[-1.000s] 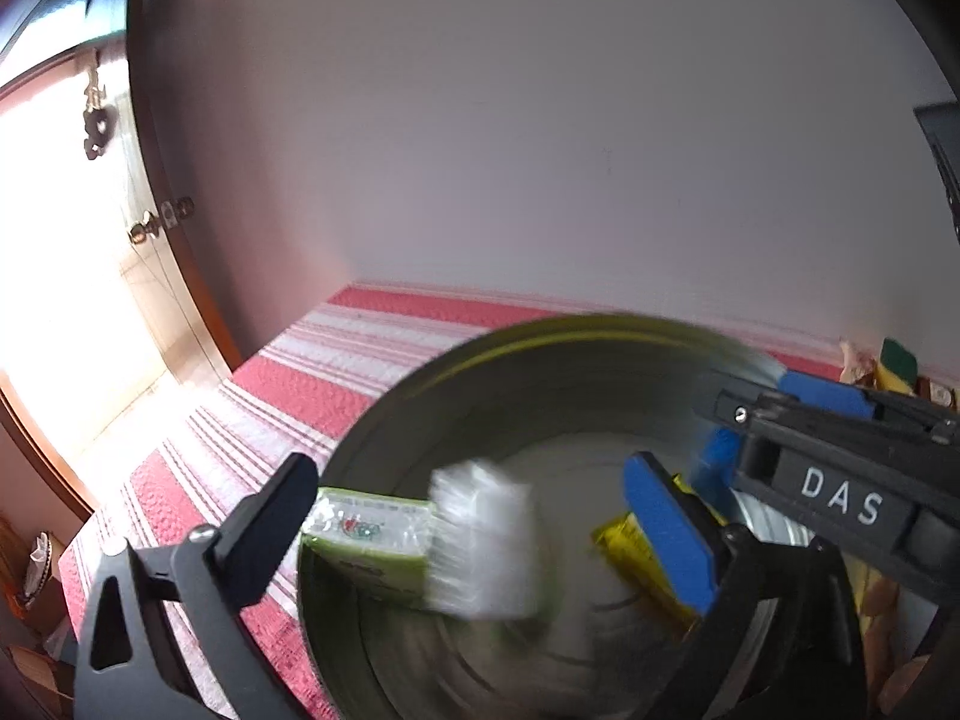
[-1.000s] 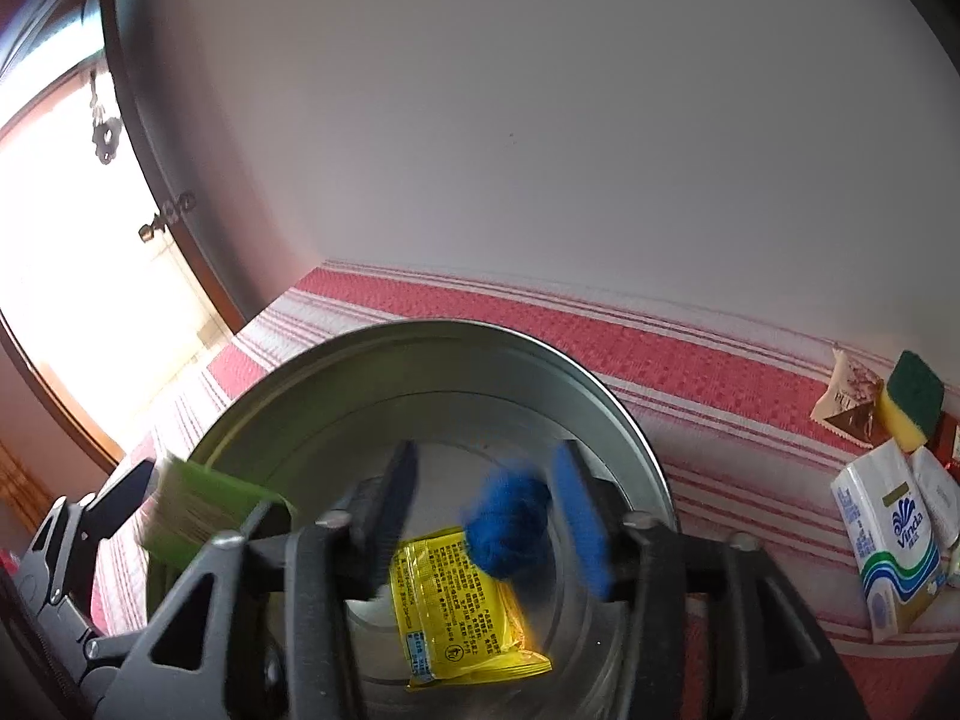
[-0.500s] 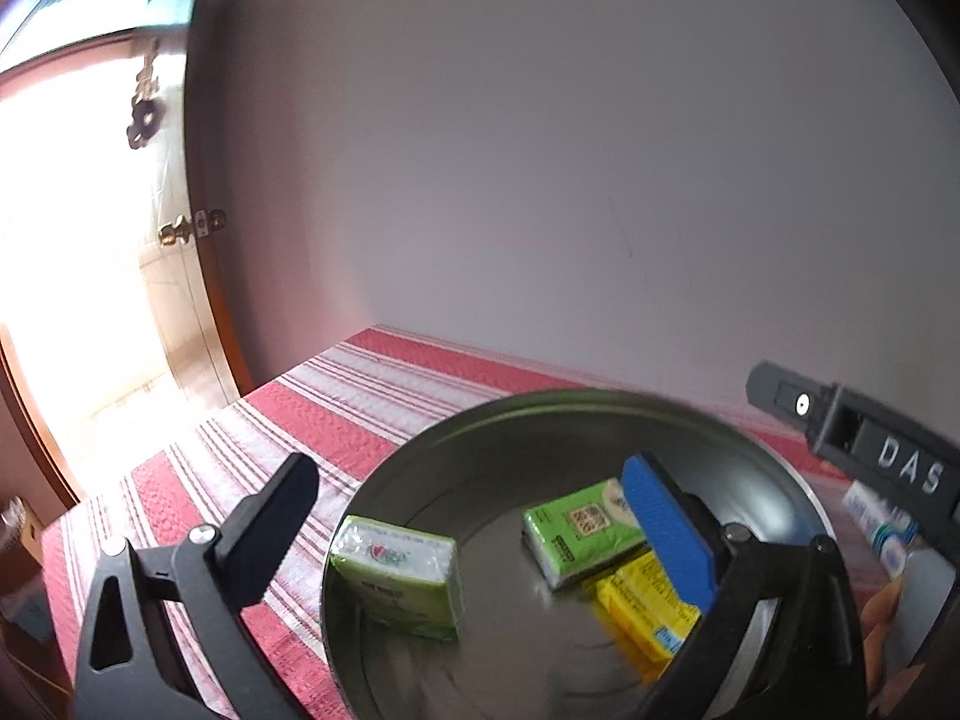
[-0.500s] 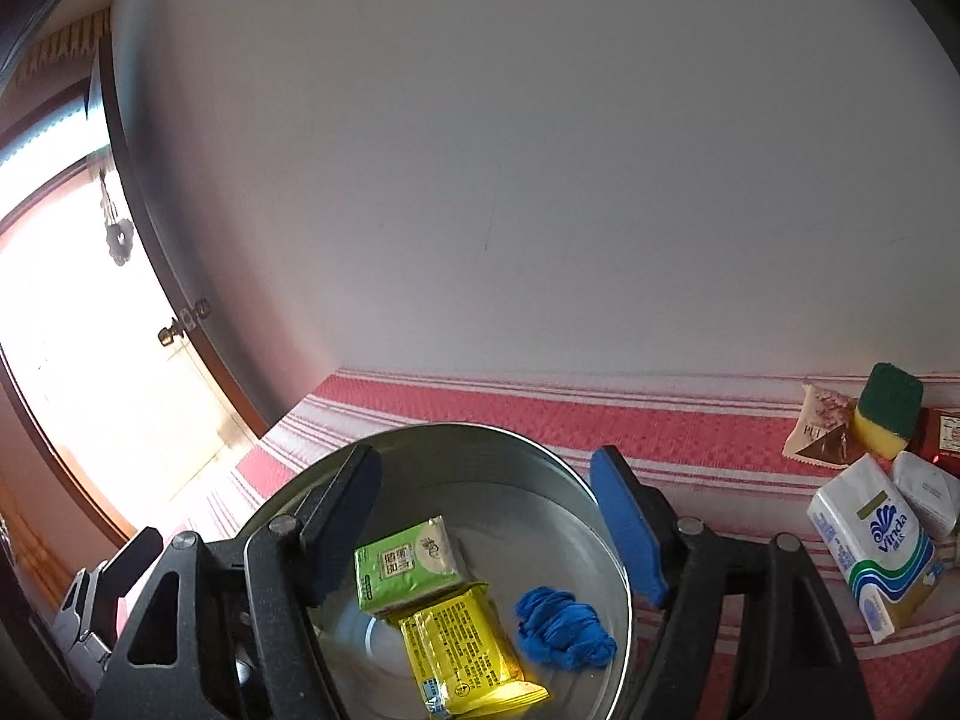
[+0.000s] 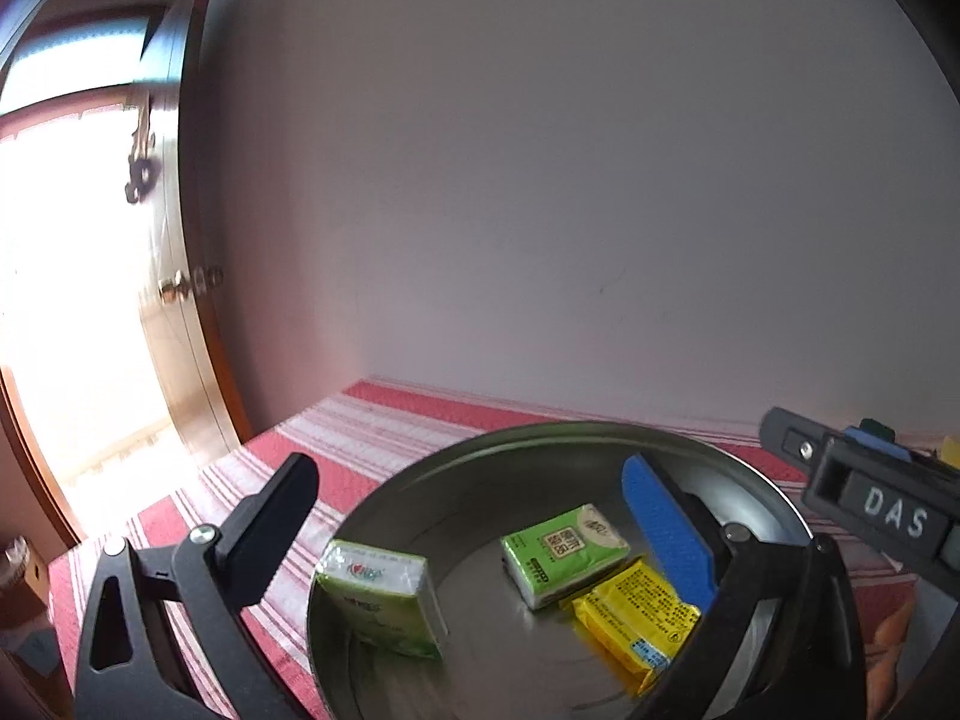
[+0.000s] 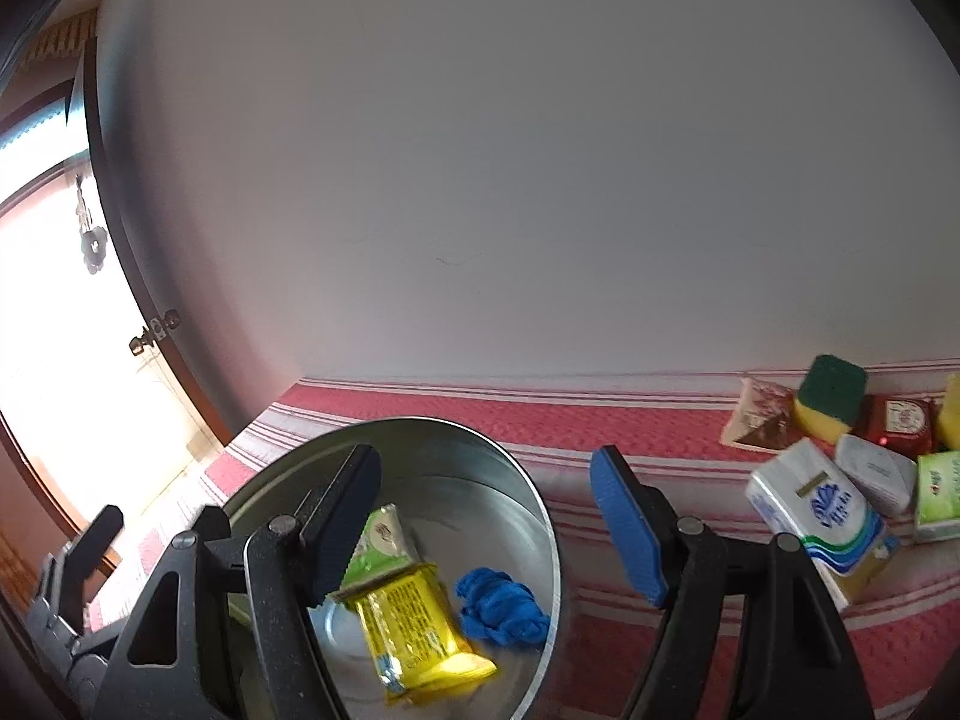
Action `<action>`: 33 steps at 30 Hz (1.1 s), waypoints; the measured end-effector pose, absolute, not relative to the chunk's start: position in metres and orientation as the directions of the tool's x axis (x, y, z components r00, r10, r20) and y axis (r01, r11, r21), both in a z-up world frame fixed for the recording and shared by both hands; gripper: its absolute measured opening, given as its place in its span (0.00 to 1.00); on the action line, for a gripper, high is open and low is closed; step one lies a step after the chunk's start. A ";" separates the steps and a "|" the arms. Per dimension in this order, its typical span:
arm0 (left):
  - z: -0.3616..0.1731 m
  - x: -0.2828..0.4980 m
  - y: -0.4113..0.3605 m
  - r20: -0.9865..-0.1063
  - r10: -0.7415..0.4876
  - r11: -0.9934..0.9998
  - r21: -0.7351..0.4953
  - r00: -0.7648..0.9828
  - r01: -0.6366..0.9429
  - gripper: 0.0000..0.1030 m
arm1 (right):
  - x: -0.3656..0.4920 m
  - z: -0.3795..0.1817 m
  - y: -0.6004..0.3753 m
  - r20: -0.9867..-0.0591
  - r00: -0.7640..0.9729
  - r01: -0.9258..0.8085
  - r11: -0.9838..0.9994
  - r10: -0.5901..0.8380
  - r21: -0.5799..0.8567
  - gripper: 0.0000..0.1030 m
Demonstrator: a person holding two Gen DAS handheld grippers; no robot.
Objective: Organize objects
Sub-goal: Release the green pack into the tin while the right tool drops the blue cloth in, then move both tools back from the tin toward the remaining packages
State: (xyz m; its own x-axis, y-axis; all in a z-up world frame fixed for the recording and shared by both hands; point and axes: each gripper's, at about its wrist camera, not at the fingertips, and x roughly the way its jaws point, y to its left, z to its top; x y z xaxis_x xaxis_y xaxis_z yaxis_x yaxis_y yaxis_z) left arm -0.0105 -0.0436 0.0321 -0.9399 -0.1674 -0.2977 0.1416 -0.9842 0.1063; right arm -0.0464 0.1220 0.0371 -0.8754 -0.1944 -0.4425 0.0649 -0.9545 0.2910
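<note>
A round metal tin [image 5: 540, 438] [image 6: 528, 492] sits on the red striped cloth. Inside lie two green tissue packs [image 5: 384, 597] [image 5: 564, 546], a yellow packet [image 5: 636, 615] [image 6: 414, 624] and a crumpled blue cloth [image 6: 501, 606]. My left gripper [image 5: 474, 522] is open and empty above the tin's near side. My right gripper [image 6: 486, 522] is open and empty above the tin's right rim. The right gripper's body [image 5: 870, 510] shows at the right of the left wrist view.
A pile at the right on the cloth holds a white-blue tissue pack [image 6: 822, 516], a green-yellow sponge [image 6: 831, 396], a brown sachet [image 6: 759, 414], a red packet [image 6: 900, 420] and a green pack [image 6: 939, 495]. A wall stands behind; a bright doorway [image 5: 72, 330] is at left.
The left gripper let go of a green tissue pack and the right let go of the blue cloth, both into the tin. Both grippers opened and rose back from the tin.
</note>
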 end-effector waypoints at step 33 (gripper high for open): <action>0.027 0.051 0.040 -0.195 0.128 -0.979 0.130 -0.972 -0.155 1.00 | 0.029 0.007 0.258 -0.488 -0.865 -0.191 -0.976 0.117 0.105 0.72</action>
